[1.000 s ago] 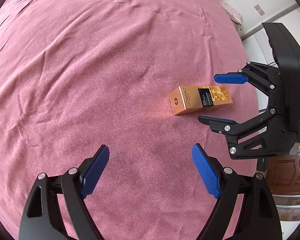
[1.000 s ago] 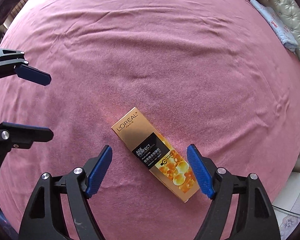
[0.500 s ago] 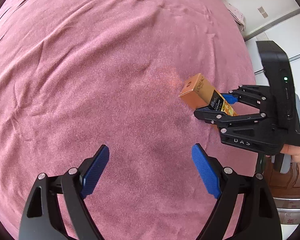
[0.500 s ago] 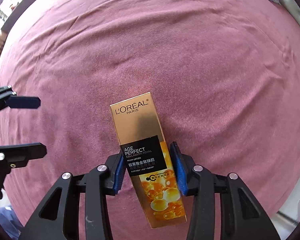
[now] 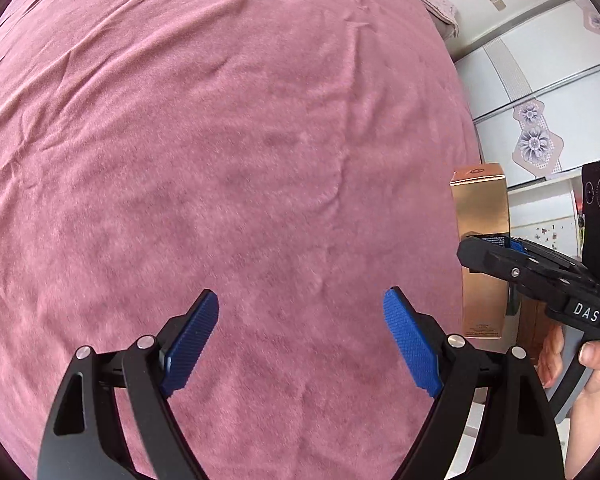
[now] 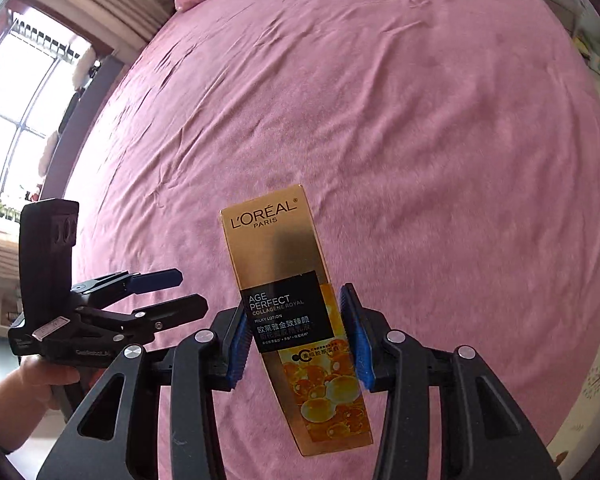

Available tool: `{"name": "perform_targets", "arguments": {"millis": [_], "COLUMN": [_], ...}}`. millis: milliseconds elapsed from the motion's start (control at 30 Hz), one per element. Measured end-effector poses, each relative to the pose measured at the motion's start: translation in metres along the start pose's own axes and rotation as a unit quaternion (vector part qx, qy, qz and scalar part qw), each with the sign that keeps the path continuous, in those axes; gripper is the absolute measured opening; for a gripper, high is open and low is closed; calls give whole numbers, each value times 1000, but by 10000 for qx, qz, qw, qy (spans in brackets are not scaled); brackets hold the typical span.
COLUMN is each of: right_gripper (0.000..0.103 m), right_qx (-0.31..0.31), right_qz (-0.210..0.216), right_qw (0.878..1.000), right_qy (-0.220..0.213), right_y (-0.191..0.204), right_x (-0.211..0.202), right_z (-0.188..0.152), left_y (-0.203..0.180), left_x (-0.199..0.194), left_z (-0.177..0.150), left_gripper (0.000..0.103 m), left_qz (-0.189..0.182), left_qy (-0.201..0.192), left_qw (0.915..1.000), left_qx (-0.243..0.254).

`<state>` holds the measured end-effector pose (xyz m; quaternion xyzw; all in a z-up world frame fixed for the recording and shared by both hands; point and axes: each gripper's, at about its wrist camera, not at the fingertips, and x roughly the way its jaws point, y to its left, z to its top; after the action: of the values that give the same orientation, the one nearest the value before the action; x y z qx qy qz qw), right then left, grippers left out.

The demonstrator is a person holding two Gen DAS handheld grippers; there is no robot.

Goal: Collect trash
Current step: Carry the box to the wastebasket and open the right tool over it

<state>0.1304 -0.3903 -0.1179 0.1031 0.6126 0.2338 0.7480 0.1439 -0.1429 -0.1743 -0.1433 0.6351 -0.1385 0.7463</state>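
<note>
Your right gripper is clamped on the gold carton, its blue pads pressing both long sides just below the carton's middle, so the box stands nearly upright in the air above the pink bedspread, tilted slightly left at the top. From the left wrist view the carton sits at the far right, off the bed's edge, with the right gripper closed around it. The front reads "L'ORÉAL PARIS", then on a black panel "AGE PERFECT COLLAGENE ROYAL MILKY LOTION" with Chinese lines under it; your right tool is marked "DAS". Your left gripper hangs with its jaws spread wide and nothing between them. Half a second ago the carton was low over the bedspread; now it is raised higher and turned upright.
</note>
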Motion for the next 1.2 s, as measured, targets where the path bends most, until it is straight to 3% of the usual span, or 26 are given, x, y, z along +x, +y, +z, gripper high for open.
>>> {"name": "perform_targets", "arguments": {"millis": [300,533,833,1200], "right_gripper": [41,41,41,42], "right_qx": [911,1497,2398,3287], "right_qz": [23,-61,-313,-795], "right_qw": [9948,9855,9613,9233], "right_qy": [-445,-800,-1321,-1818], "right_y": [-6,-14,-47,-107], "right_x": [-71,-121,-180,-230], "right_z": [-110,-198,-283,-347], "left_y": [-76,-135,-208,-304], "left_x": [-30,-41,-42,-10], "left_z": [-79,-134,-184,-214], "left_gripper": [84,87,90,96], "left_qz": [-72,-78,-167,-362], "left_qy": [107,279,514,950], "left_qw": [9968,9879,9693,9395], "left_qx": [789,1523,2399,3271]}}
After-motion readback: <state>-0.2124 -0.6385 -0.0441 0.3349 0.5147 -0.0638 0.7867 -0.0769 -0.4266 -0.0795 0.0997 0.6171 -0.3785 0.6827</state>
